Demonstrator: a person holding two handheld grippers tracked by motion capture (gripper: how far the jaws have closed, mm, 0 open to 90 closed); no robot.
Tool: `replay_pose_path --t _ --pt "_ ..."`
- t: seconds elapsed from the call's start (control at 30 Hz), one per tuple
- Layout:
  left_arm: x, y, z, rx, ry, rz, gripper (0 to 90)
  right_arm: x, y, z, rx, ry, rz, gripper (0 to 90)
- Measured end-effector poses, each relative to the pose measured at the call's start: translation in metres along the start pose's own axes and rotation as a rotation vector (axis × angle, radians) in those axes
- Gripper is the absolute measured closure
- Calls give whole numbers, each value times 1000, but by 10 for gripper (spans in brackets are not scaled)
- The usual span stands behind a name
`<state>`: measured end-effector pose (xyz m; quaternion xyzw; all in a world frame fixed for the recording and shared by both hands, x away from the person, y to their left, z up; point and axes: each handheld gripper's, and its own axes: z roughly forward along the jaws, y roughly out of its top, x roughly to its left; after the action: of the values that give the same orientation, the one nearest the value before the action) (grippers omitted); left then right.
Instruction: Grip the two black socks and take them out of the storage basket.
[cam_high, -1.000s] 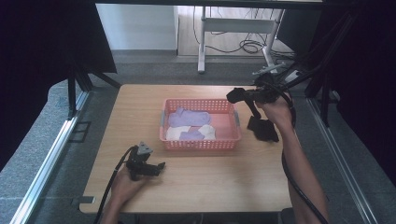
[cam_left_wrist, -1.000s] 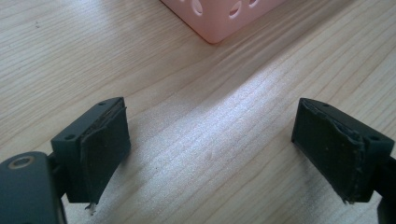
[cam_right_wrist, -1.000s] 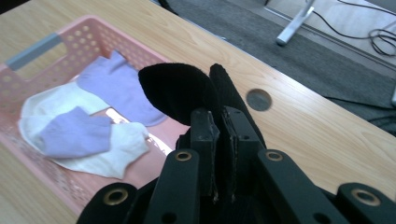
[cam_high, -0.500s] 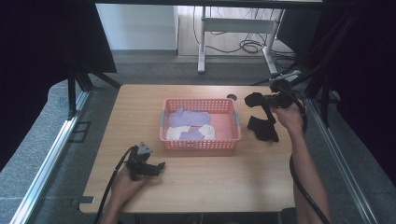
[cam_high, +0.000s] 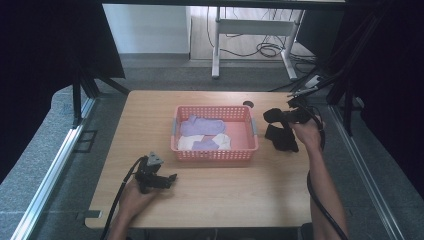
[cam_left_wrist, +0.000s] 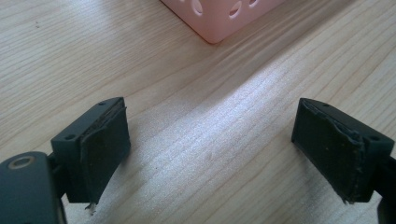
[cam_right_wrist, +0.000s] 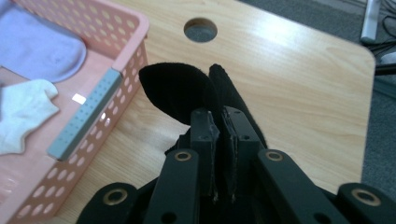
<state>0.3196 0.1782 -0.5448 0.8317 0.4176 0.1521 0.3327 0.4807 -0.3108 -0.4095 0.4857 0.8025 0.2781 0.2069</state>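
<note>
A pink basket (cam_high: 215, 156) stands mid-table and holds a purple sock (cam_high: 200, 126) and a white sock (cam_high: 222, 140). Just right of the basket, my right gripper (cam_high: 270, 116) is shut on a black sock (cam_high: 281, 137), whose lower part reaches down to the table. In the right gripper view the jaws (cam_right_wrist: 217, 116) pinch the black sock (cam_right_wrist: 177, 93) beside the basket's rim (cam_right_wrist: 126, 28). My left gripper (cam_high: 170, 177) rests low at the front left. Its fingers (cam_left_wrist: 100, 144) stand wide apart, open, over bare wood.
A round cable hole (cam_high: 248, 104) sits in the tabletop behind the basket's right corner. The basket's corner (cam_left_wrist: 219, 21) lies ahead of the left gripper. A cable trails from each gripper toward the table's front edge. Dark frame posts flank the table.
My right gripper has moved right and down with the black sock, from above the basket's right edge to beside it. The left gripper has stayed put.
</note>
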Motion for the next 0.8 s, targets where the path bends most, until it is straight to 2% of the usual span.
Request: replay_pose_path --t 0.6,0.73,0.8 --pt "0 0 0 -4 0 -5 110 7 -42 57 110 57 34 816" --pt "0 0 0 -4 0 -4 110 11 -50 69 149 69 31 775" --pt "0 0 0 -4 -1 -7 110 12 -51 70 145 74 37 741"
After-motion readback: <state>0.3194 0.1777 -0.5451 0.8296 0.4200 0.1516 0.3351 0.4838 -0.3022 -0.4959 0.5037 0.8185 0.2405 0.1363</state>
